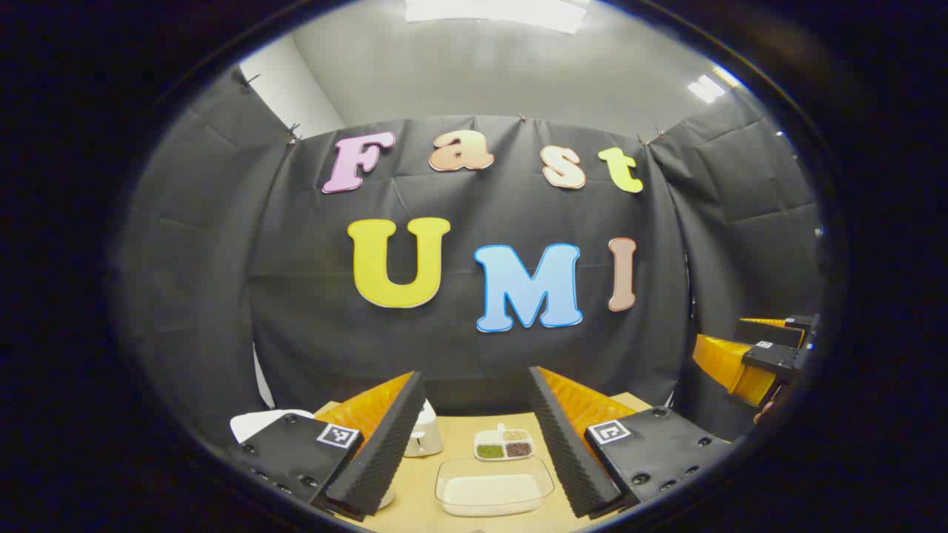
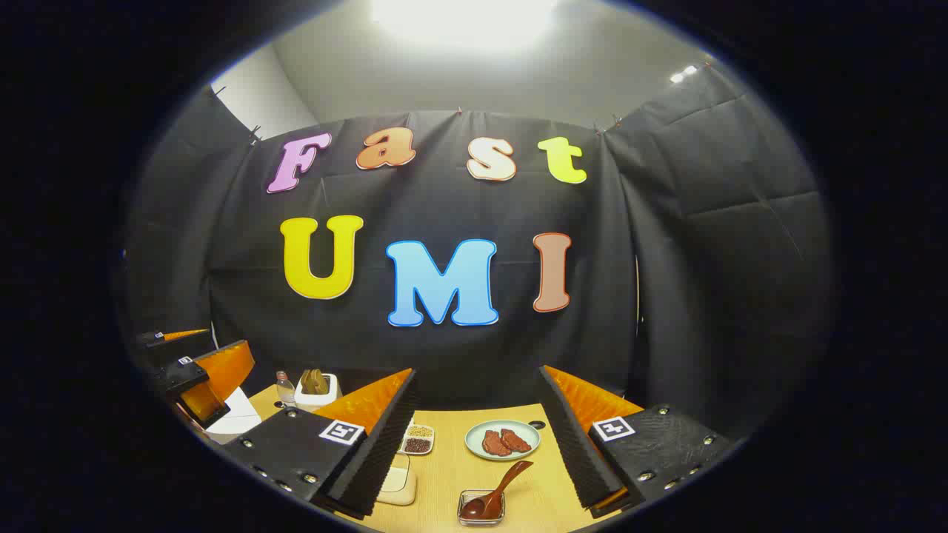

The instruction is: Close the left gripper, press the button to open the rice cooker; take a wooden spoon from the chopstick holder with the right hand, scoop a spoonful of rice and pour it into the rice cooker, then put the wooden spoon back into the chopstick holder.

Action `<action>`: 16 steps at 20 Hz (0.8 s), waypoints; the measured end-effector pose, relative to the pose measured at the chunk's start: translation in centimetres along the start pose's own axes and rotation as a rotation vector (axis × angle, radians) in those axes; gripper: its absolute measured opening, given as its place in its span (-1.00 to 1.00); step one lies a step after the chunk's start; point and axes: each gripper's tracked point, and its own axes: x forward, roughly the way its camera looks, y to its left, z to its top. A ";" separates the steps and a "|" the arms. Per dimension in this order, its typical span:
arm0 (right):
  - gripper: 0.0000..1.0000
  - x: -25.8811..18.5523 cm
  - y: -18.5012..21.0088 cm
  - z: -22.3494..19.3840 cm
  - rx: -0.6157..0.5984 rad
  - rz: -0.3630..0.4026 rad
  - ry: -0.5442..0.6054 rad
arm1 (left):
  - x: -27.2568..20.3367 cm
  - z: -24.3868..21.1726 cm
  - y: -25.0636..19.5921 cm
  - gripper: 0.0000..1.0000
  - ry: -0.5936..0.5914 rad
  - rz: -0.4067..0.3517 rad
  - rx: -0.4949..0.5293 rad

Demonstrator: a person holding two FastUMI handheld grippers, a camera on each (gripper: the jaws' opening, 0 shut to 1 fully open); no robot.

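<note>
In the left gripper view my left gripper (image 1: 474, 392) is open above the wooden table (image 1: 422, 485), nothing between its fingers. Beyond it lie a clear container of white rice (image 1: 492, 492) and a white holder (image 1: 424, 433), half hidden behind one finger. The white rice cooker (image 1: 266, 422) peeks out at the left. In the right gripper view my right gripper (image 2: 478, 385) is open and holds nothing. The white chopstick holder (image 2: 317, 389) with wooden utensils stands at the far left, with the rice container (image 2: 396, 481) nearer. The left gripper (image 2: 215, 348) hovers over the cooker (image 2: 233, 418).
A divided dish of grains (image 1: 503, 444) sits behind the rice. The right gripper view adds a plate with red-brown pieces (image 2: 502, 440), a brown spoon (image 2: 503, 481) resting in a small clear dish (image 2: 481, 509), and a small bottle (image 2: 284, 385). The right gripper (image 1: 733, 337) hangs at far right.
</note>
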 end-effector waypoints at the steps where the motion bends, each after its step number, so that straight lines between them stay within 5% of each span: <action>1: 0.93 0.1 0.1 0.3 -0.005 0.009 -0.010 | 0.0 0.0 0.1 0.94 -0.003 0.005 -0.006; 16: 0.93 1.2 1.6 0.3 -0.009 0.055 -0.012 | 0.9 -0.5 1.0 0.94 0.018 0.025 0.008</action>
